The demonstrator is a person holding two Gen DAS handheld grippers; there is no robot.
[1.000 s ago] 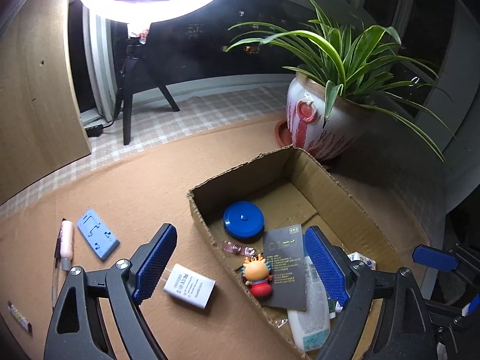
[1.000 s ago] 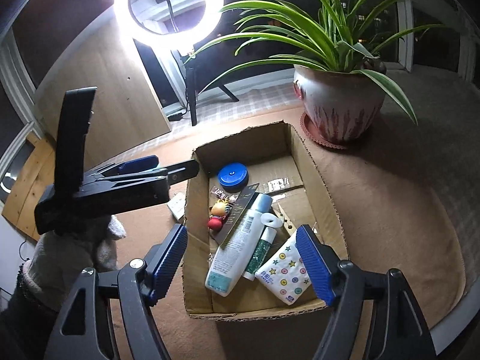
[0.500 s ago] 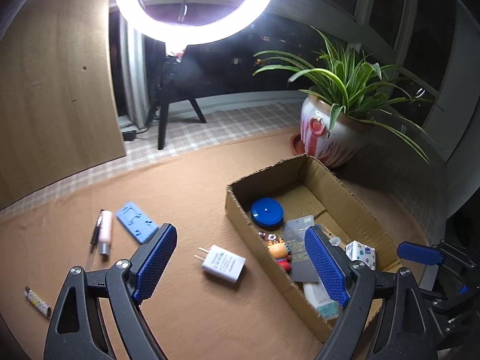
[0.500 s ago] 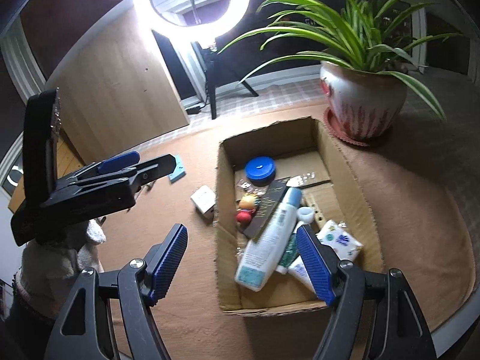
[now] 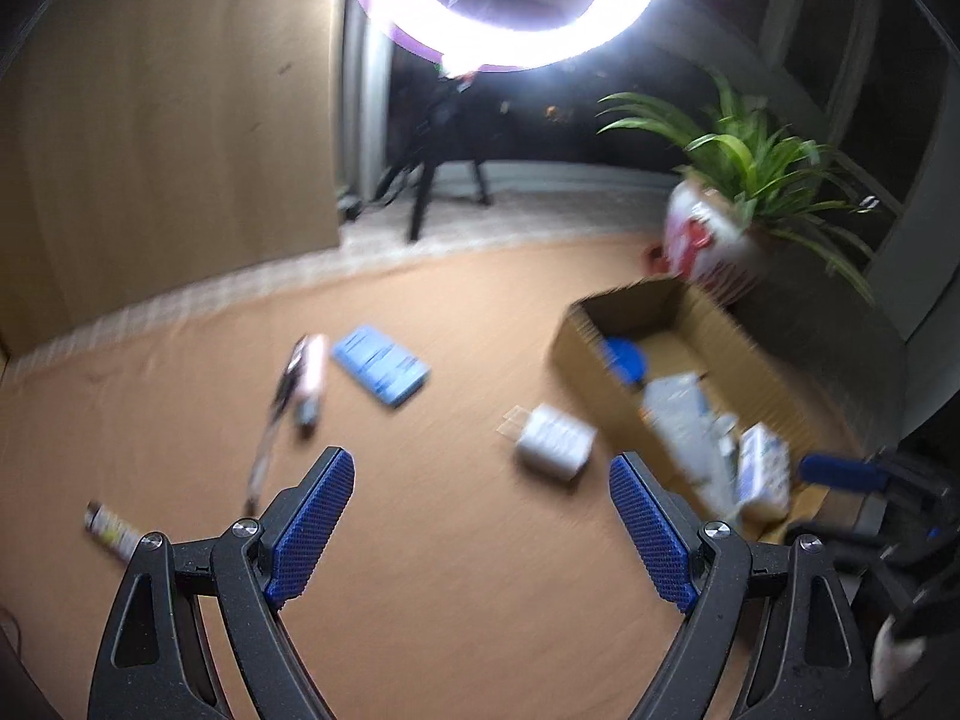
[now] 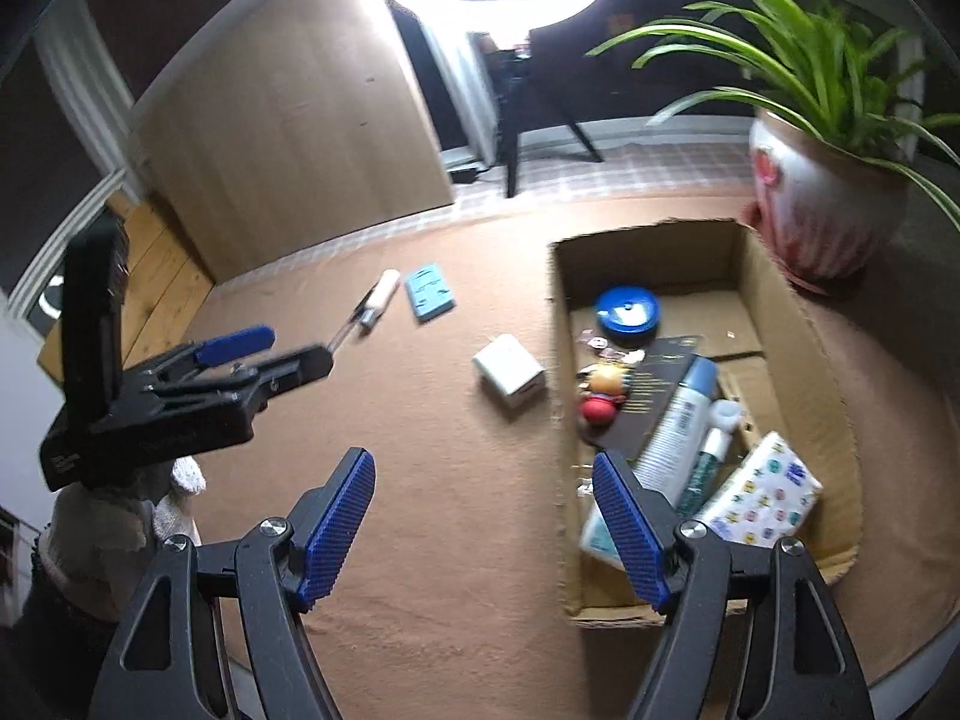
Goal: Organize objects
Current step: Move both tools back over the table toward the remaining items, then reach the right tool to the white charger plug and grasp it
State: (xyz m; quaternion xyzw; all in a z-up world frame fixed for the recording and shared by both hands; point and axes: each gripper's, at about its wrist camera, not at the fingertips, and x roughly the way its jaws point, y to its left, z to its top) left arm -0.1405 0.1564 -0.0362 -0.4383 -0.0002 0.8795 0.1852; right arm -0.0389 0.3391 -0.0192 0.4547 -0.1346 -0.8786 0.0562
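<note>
Left tongs (image 5: 480,534): apart, empty, aimed at loose tabletop items.
Right tongs (image 6: 483,531): apart, empty.
White square plastic charger (image 6: 509,377): mid-frame, just left of open brown cardboard box (image 6: 786,324) (probably boxed next).

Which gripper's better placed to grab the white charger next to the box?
Probably left. The left gripper is open, empty and aimed at the table with the white charger just ahead. The right gripper is also open, but the charger lies farther from it, beside the cardboard box.
</note>
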